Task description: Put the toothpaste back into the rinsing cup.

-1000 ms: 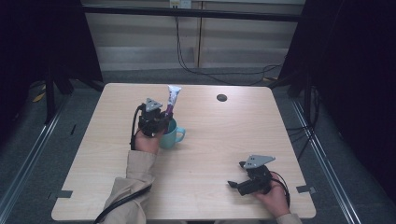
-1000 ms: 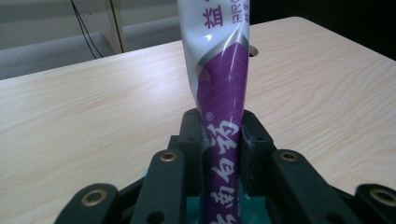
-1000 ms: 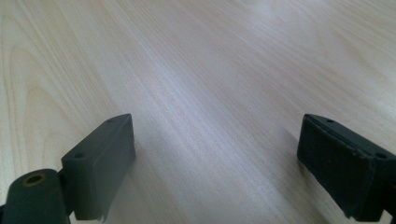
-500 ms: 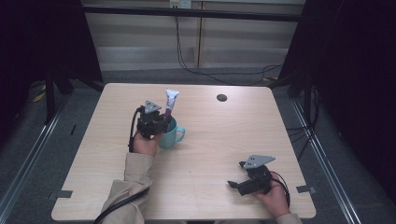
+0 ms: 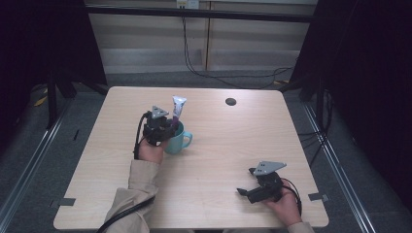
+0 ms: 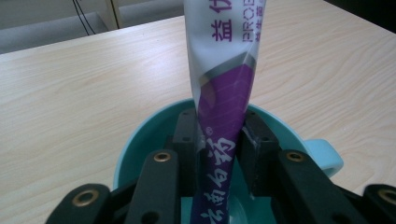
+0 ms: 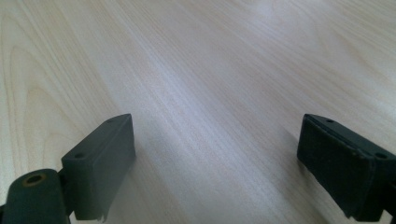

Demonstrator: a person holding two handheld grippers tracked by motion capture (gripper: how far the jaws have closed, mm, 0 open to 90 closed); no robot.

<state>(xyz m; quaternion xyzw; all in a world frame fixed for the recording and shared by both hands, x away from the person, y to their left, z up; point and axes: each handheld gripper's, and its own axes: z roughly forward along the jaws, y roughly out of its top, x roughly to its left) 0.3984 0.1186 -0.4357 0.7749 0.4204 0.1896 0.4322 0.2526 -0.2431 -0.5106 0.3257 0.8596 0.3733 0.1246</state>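
The left claw (image 6: 218,154) pinches the toothpaste tube (image 6: 223,116) upright, its lower end down inside the teal mug (image 6: 140,140) on the bench (image 5: 218,145), likely so it stands there; the right claw (image 7: 215,163) rests wide open, holding nothing

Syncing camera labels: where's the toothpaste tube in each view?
High view: toothpaste tube stands upright in the teal mug, left of centre, at the left tongs.
Left gripper view: centre, clamped between the jaws.
Right gripper view: bare table between open jaws.
Shared landmark: the mug.
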